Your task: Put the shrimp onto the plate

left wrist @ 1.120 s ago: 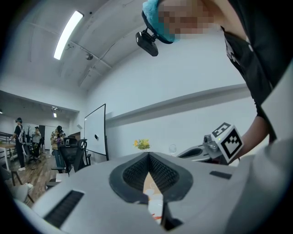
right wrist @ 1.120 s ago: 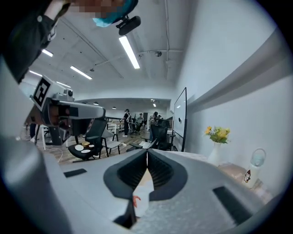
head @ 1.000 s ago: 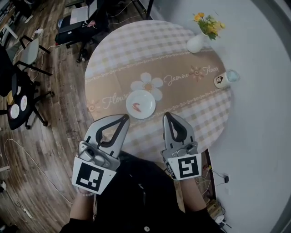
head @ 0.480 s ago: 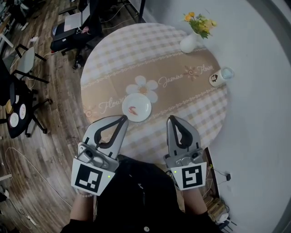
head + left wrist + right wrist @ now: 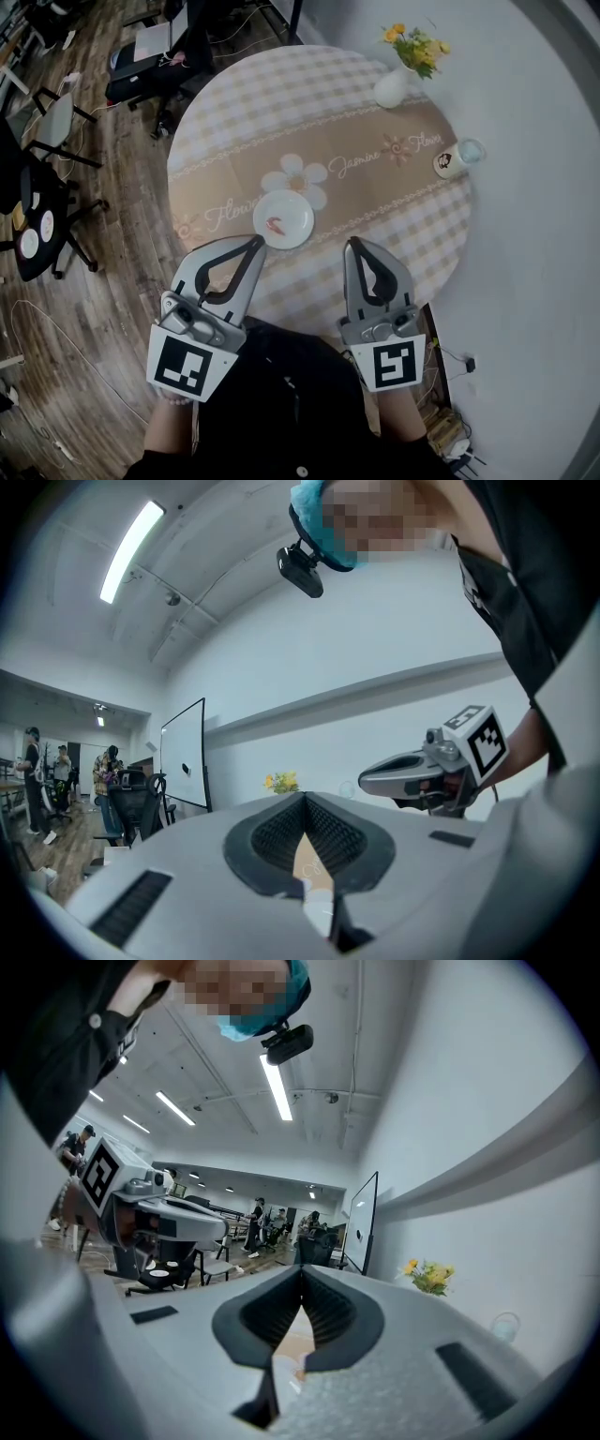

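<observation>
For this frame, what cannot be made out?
Head view: the shrimp on the plate is too small to show its shape or pose.
Head view: the print on the cup is too small to read.
Both gripper views: the plate is almost wholly hidden behind the shut left tool and right tool.

light: bright, even, from ceiling strips (image 5: 131, 550) | shadows: soft | edges: fisheye-curved, dark corners | foreground: blurred

We see the shrimp (image 5: 275, 226) only as a tiny pink mark on the plate (image 5: 298, 208), too small to tell its shape. The near edge of the table (image 5: 412, 234) is hidden behind the left gripper (image 5: 253, 242) and right gripper (image 5: 352, 244). In both gripper views the closed jaws block nearly everything on it, leaving a sliver of tablecloth (image 5: 308, 861).
</observation>
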`<state>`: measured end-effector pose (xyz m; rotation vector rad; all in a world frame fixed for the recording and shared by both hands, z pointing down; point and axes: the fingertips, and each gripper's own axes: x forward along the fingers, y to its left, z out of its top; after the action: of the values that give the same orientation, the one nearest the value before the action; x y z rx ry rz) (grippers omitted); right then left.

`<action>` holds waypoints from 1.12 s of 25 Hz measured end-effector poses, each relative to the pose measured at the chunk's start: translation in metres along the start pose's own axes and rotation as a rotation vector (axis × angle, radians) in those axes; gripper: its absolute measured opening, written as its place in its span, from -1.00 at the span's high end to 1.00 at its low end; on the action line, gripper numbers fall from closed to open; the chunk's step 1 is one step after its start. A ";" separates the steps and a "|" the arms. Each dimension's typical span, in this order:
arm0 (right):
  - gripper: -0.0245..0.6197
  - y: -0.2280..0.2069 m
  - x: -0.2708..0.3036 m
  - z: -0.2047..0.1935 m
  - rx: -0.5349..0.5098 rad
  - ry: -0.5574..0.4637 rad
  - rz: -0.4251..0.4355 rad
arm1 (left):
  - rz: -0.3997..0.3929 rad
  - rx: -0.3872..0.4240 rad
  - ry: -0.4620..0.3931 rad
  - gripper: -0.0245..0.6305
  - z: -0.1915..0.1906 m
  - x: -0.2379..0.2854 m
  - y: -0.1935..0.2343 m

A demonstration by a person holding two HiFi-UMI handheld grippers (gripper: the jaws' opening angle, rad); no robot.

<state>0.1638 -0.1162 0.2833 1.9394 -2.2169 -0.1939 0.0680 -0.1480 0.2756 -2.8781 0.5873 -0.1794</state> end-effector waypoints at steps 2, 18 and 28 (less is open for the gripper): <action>0.92 0.002 0.001 0.000 -0.010 0.001 0.006 | 0.001 -0.002 0.000 0.93 0.000 0.000 0.000; 0.92 0.005 0.003 -0.002 -0.010 0.004 0.010 | 0.004 0.002 0.005 0.93 -0.002 -0.001 0.000; 0.92 0.005 0.006 -0.004 -0.008 0.006 0.014 | 0.005 -0.002 0.005 0.93 -0.003 0.000 0.002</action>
<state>0.1594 -0.1209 0.2889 1.9179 -2.2214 -0.1938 0.0670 -0.1502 0.2784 -2.8785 0.5954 -0.1853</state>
